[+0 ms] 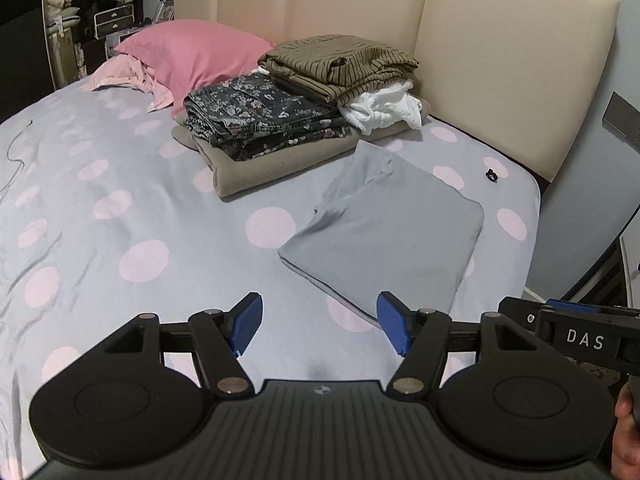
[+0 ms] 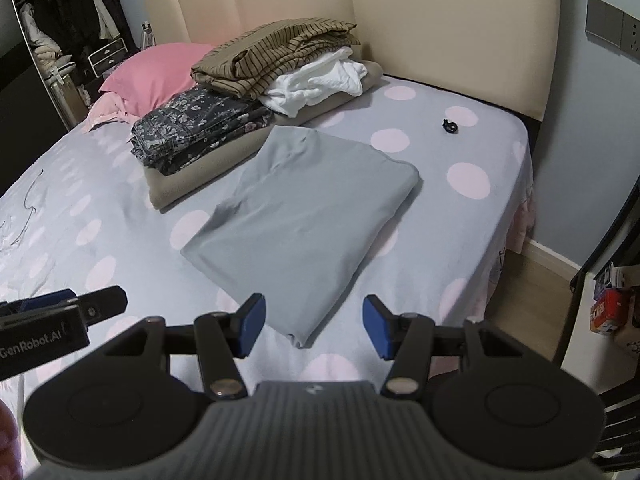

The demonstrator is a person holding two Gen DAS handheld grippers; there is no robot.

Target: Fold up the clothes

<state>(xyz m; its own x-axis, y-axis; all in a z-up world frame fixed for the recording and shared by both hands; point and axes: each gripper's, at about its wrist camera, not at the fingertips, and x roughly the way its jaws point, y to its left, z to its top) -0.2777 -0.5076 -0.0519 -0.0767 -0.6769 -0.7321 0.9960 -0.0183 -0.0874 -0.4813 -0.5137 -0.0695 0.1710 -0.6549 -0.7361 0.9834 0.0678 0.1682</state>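
Observation:
A grey garment [image 1: 384, 232] lies folded into a flat rectangle on the polka-dot bed sheet [image 1: 120, 208]; it also shows in the right wrist view [image 2: 304, 220]. My left gripper [image 1: 320, 326] is open and empty, hovering just short of the garment's near edge. My right gripper [image 2: 314, 326] is open and empty, hovering over the garment's near corner. The right gripper's body shows at the right edge of the left wrist view [image 1: 576, 336]. The left gripper's body shows at the left edge of the right wrist view [image 2: 60, 316].
A pile of clothes sits by the headboard [image 1: 500, 60]: a striped olive garment [image 1: 340, 60], a white one [image 1: 384, 110], a dark floral one [image 1: 260, 120], on a beige blanket [image 1: 264, 168]. A pink pillow [image 1: 196, 52] lies left. A small black object [image 2: 450, 126] lies near the bed's right edge.

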